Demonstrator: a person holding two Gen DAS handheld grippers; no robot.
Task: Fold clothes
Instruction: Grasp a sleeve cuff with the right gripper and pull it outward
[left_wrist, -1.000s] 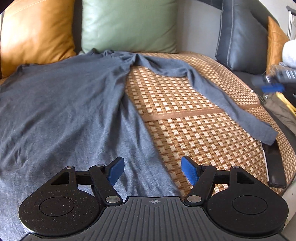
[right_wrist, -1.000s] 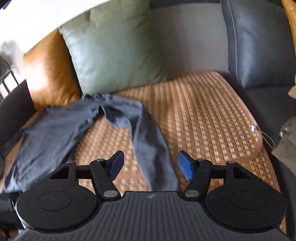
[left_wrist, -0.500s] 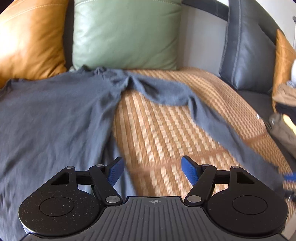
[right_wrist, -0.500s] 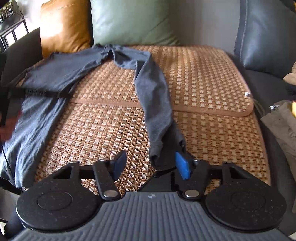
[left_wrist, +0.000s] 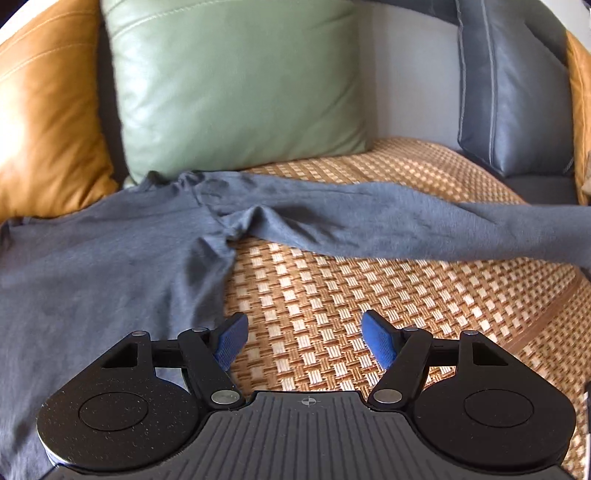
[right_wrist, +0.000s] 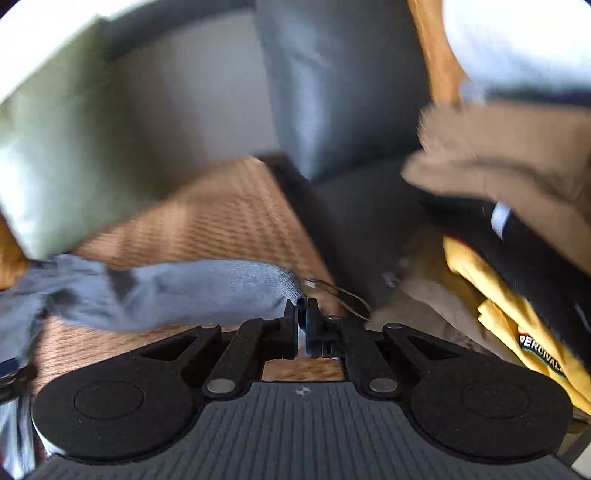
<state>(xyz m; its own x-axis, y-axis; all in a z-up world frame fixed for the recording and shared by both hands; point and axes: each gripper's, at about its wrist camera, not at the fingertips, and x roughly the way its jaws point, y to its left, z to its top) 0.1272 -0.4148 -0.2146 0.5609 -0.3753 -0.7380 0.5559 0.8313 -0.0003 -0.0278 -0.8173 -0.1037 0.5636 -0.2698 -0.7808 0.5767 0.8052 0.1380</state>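
My right gripper (right_wrist: 302, 325) is pinching the sleeve cuff (right_wrist: 284, 282) of the grey long-sleeve shirt (left_wrist: 92, 273), fingers pressed tight. Left gripper (left_wrist: 301, 341) spread wide over the woven mat (left_wrist: 332, 295), shirt body just left of my fingertips, sleeve stretched across ahead.

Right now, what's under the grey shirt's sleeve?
The sleeve stretches over the woven mat, its cuff pinched in the right hand-held gripper. Whatever lies directly beneath the shirt body is covered.

A home living room: sofa cushions (left_wrist: 236, 85), woven seat mat (left_wrist: 332, 302).
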